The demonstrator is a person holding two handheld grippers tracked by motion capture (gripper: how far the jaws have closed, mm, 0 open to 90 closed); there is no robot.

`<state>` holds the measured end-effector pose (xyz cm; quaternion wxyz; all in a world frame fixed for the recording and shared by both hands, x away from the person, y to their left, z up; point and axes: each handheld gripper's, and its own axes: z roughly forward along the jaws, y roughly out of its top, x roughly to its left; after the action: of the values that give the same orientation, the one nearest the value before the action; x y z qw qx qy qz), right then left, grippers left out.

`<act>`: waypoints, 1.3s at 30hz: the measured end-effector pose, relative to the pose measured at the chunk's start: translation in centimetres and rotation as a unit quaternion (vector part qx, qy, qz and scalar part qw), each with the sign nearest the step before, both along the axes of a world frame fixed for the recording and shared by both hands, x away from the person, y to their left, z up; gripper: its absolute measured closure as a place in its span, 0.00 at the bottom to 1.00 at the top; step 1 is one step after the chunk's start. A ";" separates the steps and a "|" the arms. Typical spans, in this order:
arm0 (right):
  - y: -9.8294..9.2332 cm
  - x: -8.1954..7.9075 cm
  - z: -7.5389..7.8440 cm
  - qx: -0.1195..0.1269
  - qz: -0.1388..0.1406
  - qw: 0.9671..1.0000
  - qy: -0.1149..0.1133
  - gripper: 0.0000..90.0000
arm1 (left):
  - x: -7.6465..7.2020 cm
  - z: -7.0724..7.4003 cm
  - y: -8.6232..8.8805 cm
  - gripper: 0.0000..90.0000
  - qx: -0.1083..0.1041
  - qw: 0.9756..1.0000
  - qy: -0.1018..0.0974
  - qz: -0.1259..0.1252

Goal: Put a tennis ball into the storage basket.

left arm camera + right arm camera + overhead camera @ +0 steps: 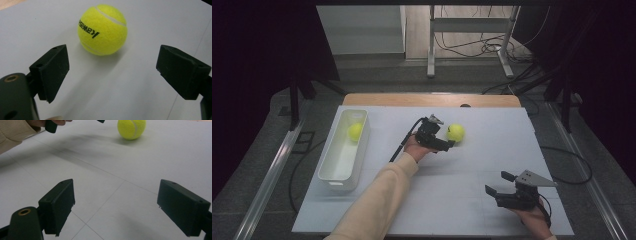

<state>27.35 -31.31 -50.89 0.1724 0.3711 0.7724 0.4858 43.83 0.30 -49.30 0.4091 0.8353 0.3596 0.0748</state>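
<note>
A yellow tennis ball (pixel 455 132) lies on the white board, right of centre towards the back. My left gripper (pixel 445 132) is just left of it, jaws open and pointing at it. In the left gripper view the ball (pixel 102 29) sits a little beyond the two black jaws of that gripper (pixel 113 60), with nothing between them. My right gripper (pixel 498 182) rests near the front right of the board, open and holding nothing. From the right gripper (pixel 116 187) the same ball (pixel 131 128) shows far off. A second yellow ball (pixel 355 131) lies inside the white bin (pixel 343 176).
The white board (pixel 472 210) covers most of the wooden table (pixel 377 99). The long white bin stands along the board's left side. A cream sleeve (pixel 377 200) reaches in from the bottom. Cables and a metal stand (pixel 472 45) lie on the floor beyond the table.
</note>
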 end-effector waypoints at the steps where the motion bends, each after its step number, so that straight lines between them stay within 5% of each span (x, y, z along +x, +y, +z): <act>1: 0.0 0.0 0.0 0.000 0.000 1.000 0.001 0.17 | 0.1 -0.1 -0.1 0.13 0.000 1.000 0.001 0.001; 39: -0.2 0.1 -0.1 0.004 -0.001 1.000 0.004 0.17 | 2.7 -2.2 -2.7 0.11 0.005 1.000 0.006 0.002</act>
<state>27.47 -31.49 -50.97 0.1688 0.3743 0.7709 0.4870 46.55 -2.39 -51.48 0.4030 0.8370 0.3631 0.0720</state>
